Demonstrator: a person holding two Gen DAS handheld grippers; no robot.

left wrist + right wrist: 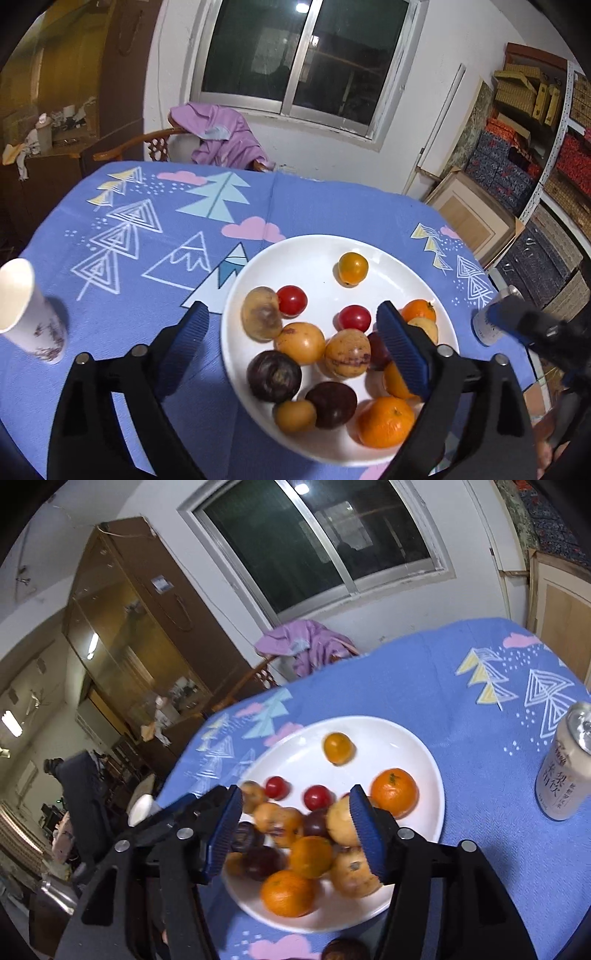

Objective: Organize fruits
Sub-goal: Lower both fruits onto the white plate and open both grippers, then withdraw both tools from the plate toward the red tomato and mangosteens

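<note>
Plate's (pixel 295 245) far half open — cup (pixel 27 314) left, can (pixel 565 768) right.

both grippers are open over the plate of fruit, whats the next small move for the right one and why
Probably ease the right gripper down and close on the orange between its open fingers. It holds nothing, the fruit on the white plate is heaped together at the near side, and that orange sits on top, so it looks easiest to lift free.
</note>
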